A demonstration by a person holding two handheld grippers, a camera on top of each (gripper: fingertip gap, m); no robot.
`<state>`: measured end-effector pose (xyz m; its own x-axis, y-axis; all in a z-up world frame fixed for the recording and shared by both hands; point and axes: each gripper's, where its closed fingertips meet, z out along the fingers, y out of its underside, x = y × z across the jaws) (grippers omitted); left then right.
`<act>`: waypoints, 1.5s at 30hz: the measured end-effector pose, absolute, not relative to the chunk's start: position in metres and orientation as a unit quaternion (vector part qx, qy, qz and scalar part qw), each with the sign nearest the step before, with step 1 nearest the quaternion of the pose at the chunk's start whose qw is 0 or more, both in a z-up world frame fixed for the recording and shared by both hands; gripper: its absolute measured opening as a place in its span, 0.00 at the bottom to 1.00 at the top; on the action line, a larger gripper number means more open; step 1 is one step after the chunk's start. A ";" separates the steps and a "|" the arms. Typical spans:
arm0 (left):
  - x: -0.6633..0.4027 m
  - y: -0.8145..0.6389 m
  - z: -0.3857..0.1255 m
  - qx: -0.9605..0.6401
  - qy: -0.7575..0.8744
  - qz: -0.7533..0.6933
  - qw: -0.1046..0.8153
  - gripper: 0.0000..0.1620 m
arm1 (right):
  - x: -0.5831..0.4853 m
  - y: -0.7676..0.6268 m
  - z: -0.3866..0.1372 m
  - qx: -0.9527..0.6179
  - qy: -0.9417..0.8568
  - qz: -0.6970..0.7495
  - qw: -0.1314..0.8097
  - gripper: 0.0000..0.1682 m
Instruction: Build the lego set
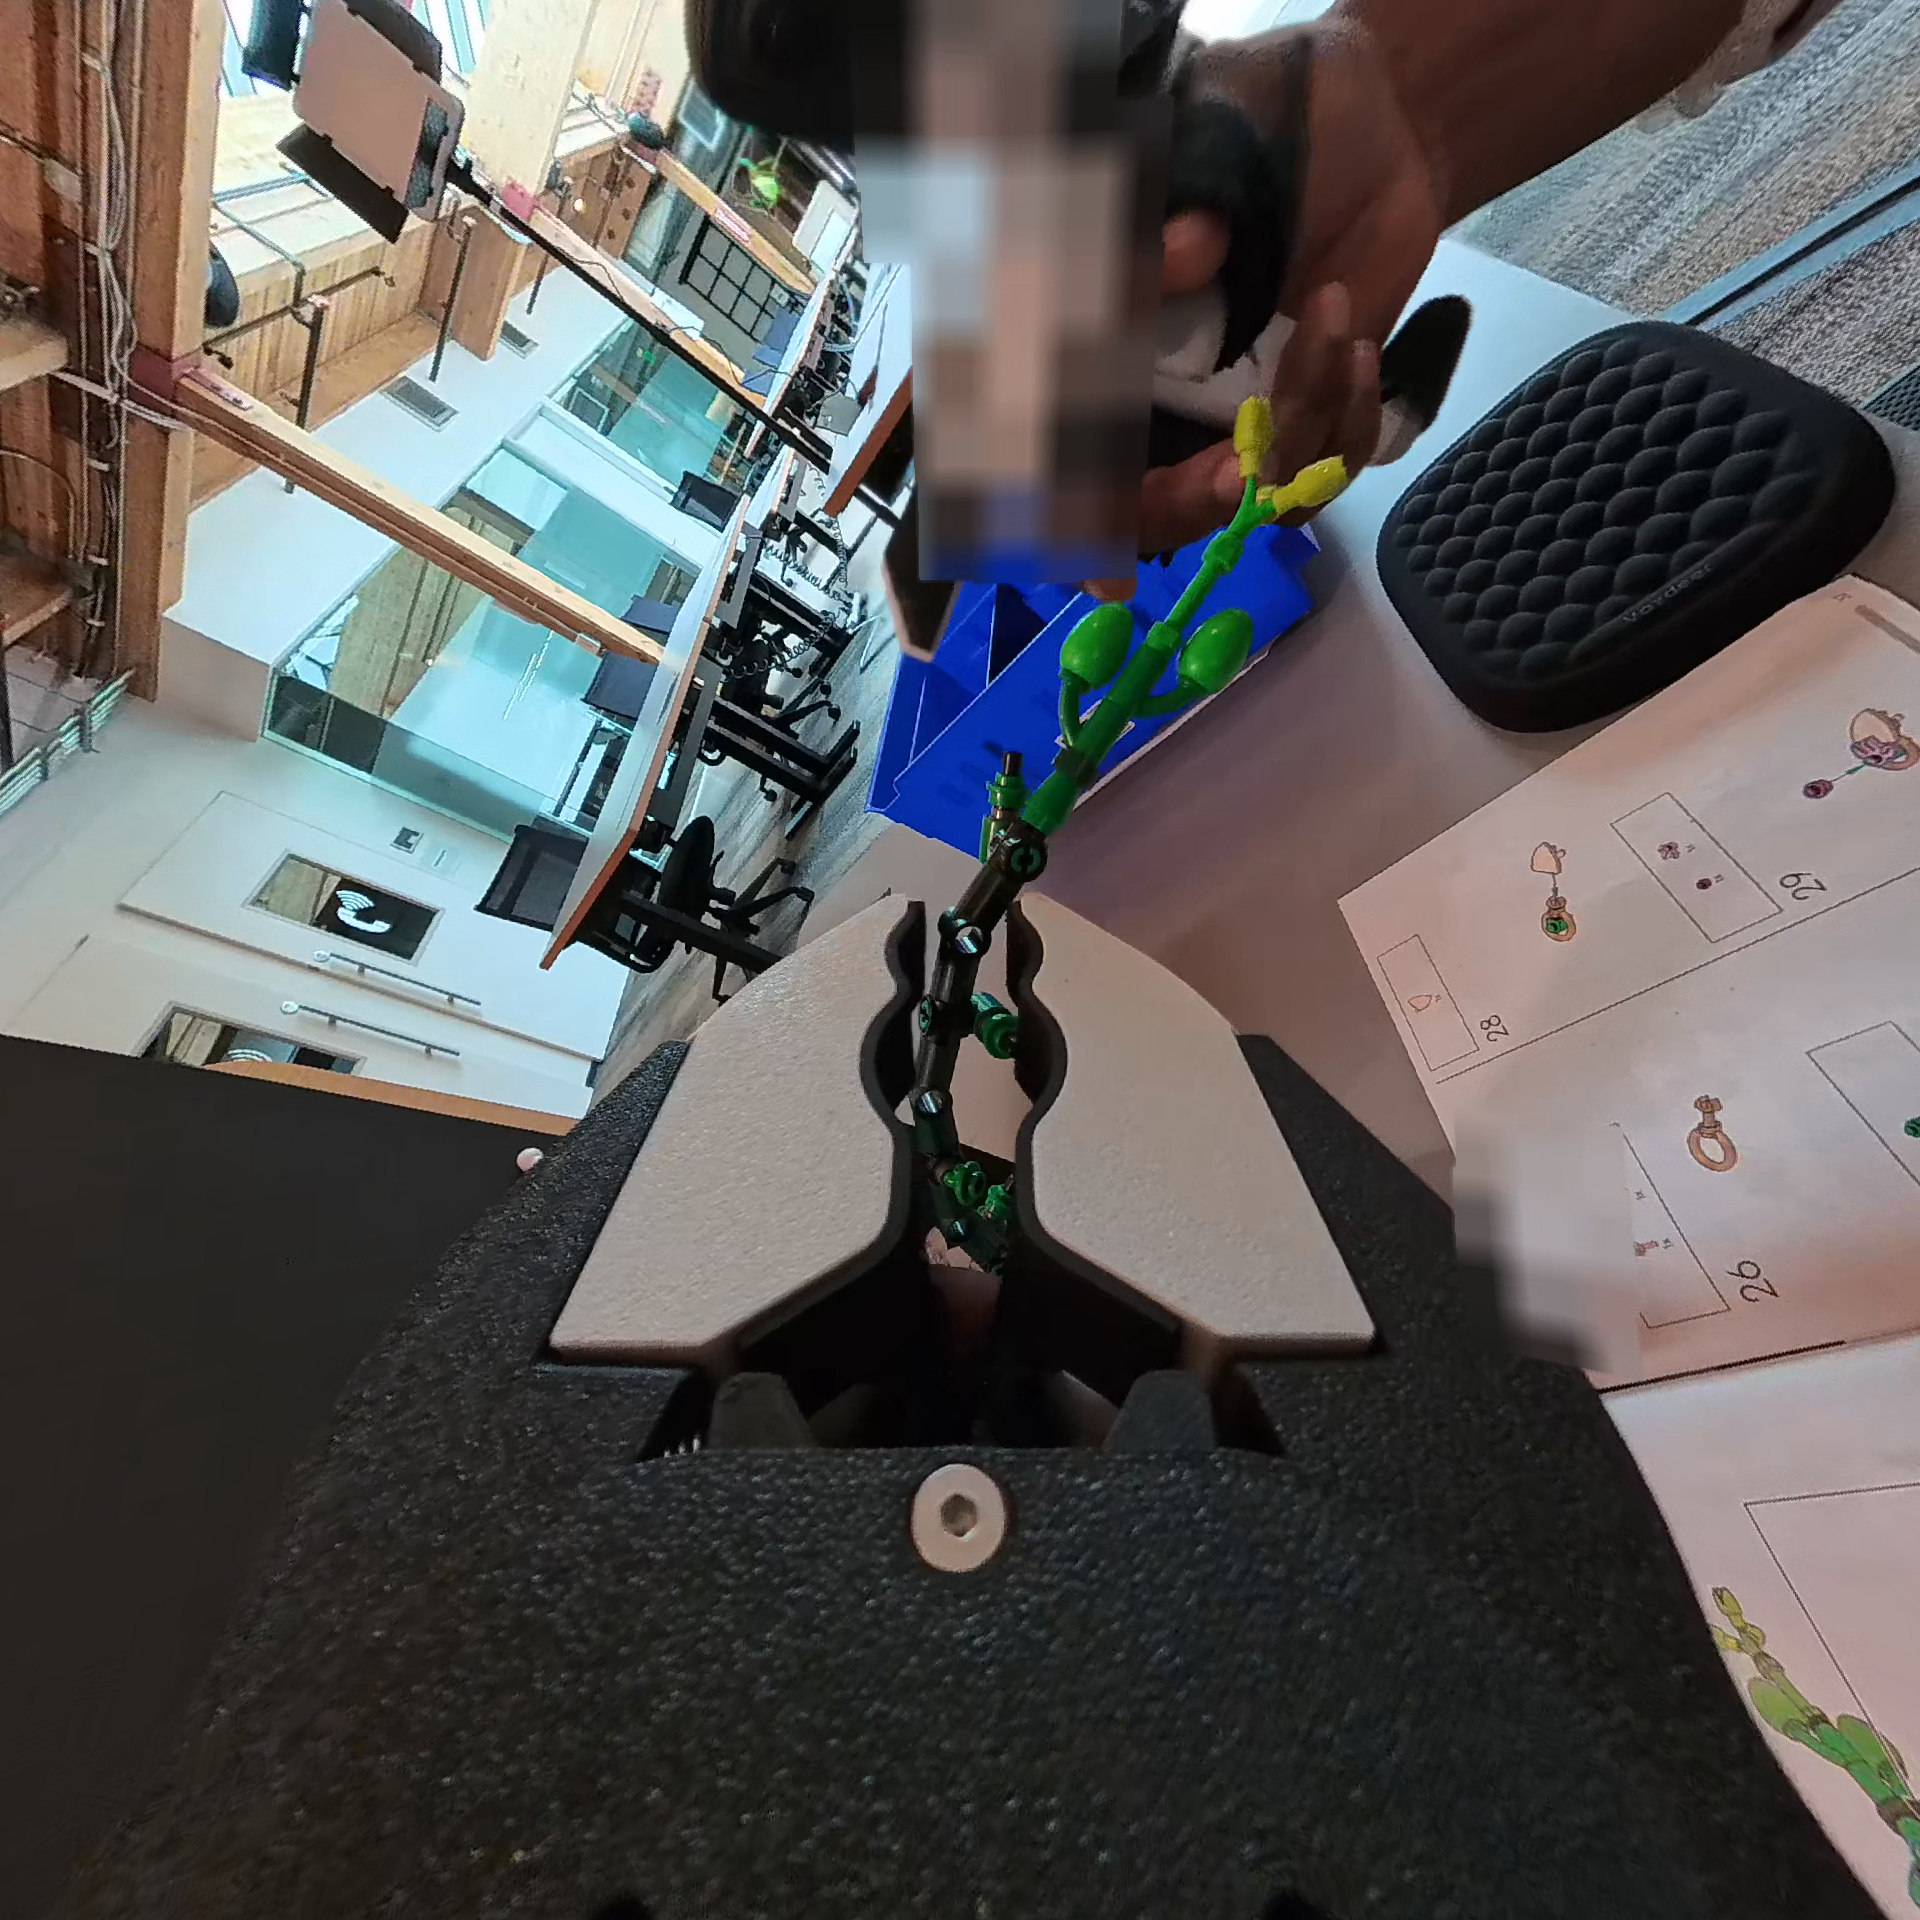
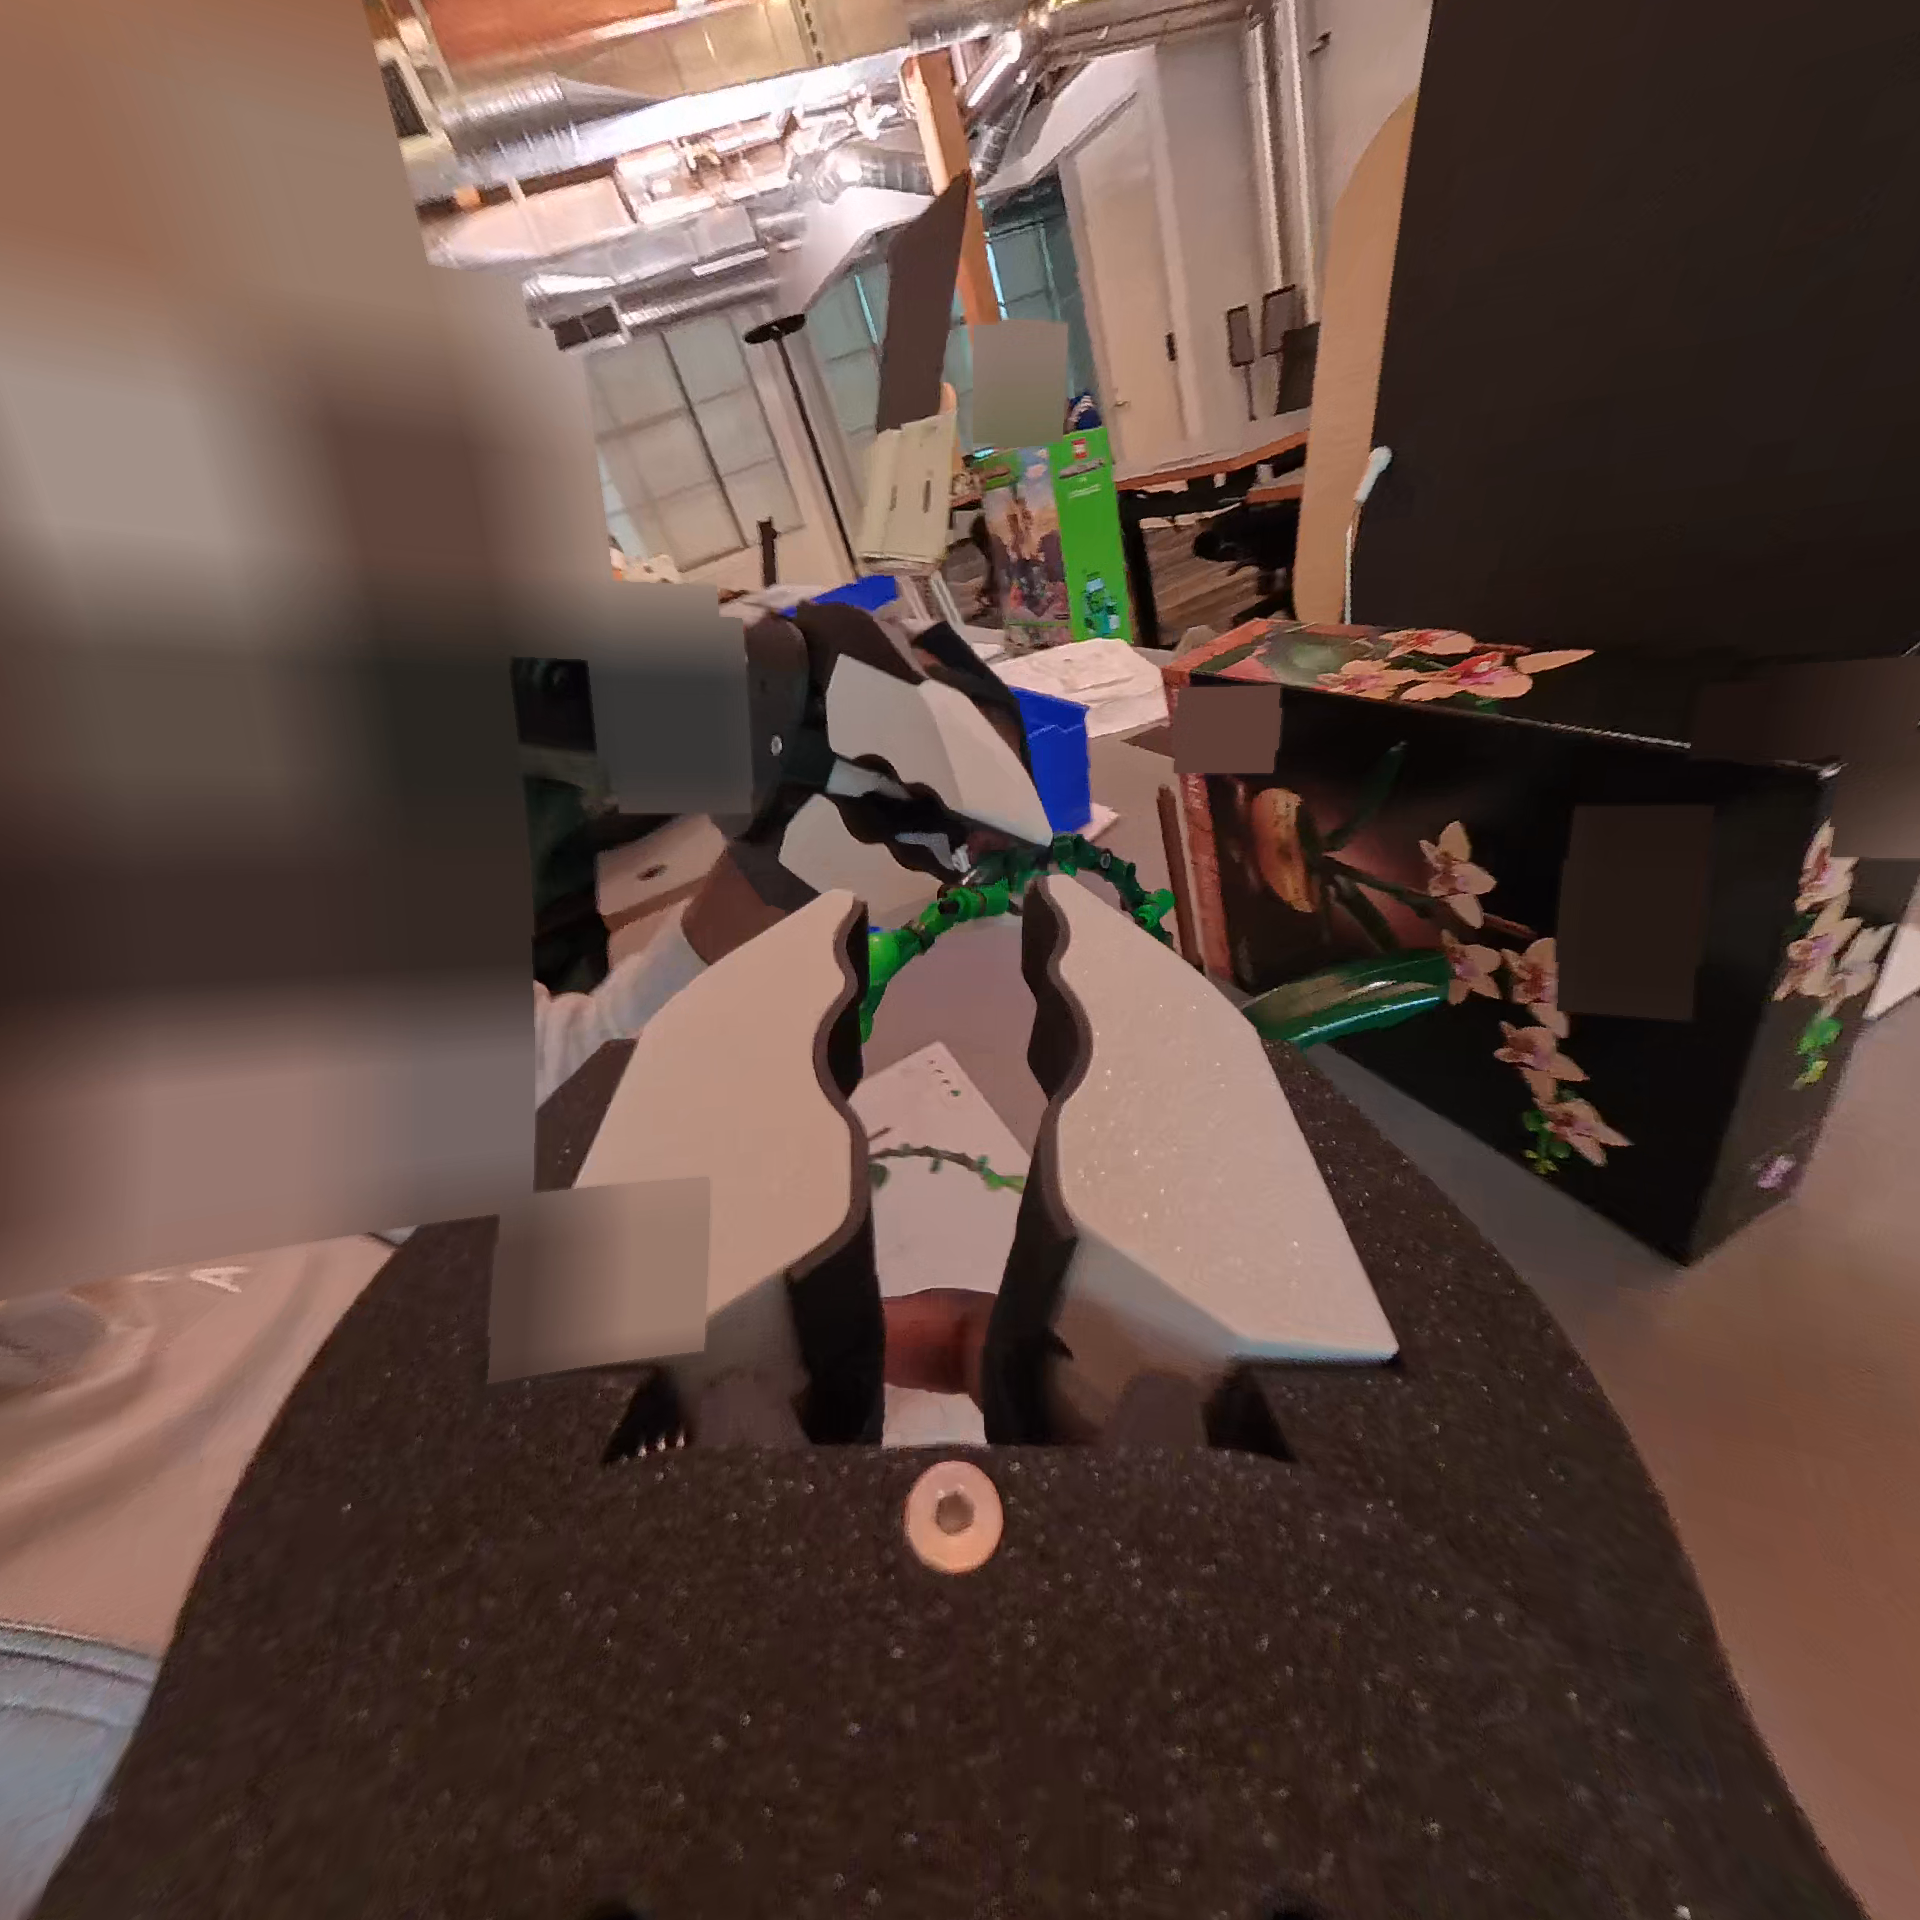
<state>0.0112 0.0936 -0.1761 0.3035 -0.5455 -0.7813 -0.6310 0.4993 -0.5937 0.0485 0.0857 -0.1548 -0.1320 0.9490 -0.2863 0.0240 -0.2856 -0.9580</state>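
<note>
My left gripper [image 1: 961,920] is shut on the dark lower part of a lego plant stem [image 1: 1117,691]. The stem runs up and away past the fingertips, with two green buds and two yellow tips at its far end. A person's hand [image 1: 1340,270] is just beyond the yellow tips. In the right wrist view my right gripper [image 2: 948,914] is open and empty, raised above the table. It points at the left gripper [image 2: 914,769], which holds the curved green stem [image 2: 1039,868] just beyond my right fingertips.
An open instruction booklet [image 1: 1662,987] lies on the table to the right of the left gripper and also under my right gripper [image 2: 935,1117]. A black padded cushion [image 1: 1631,520], a blue bin [image 1: 997,727] and a dark orchid set box [image 2: 1507,935] stand nearby.
</note>
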 end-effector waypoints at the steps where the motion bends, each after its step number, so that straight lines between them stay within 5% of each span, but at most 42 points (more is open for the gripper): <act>1: 0.011 0.094 -0.176 -0.499 0.589 0.034 0.635 0.09 | 0.049 0.083 -0.157 -0.532 -0.466 0.582 0.401 0.17; 13: 0.011 0.093 -0.175 -0.498 0.590 0.040 0.634 0.10 | 0.055 0.049 -0.163 -0.473 -0.512 0.380 0.608 0.30; 20: 0.012 0.093 -0.175 -0.497 0.590 0.042 0.634 0.10 | 0.052 0.053 -0.174 -0.466 -0.497 0.222 0.697 0.26; 28: 0.012 0.093 -0.175 -0.497 0.590 0.042 0.635 0.10 | 0.044 0.058 -0.177 -0.425 -0.517 0.073 0.740 0.20; 45: 0.010 0.093 -0.173 -0.493 0.591 0.046 0.637 0.10 | 0.055 0.074 -0.170 -0.424 -0.499 0.061 0.753 0.16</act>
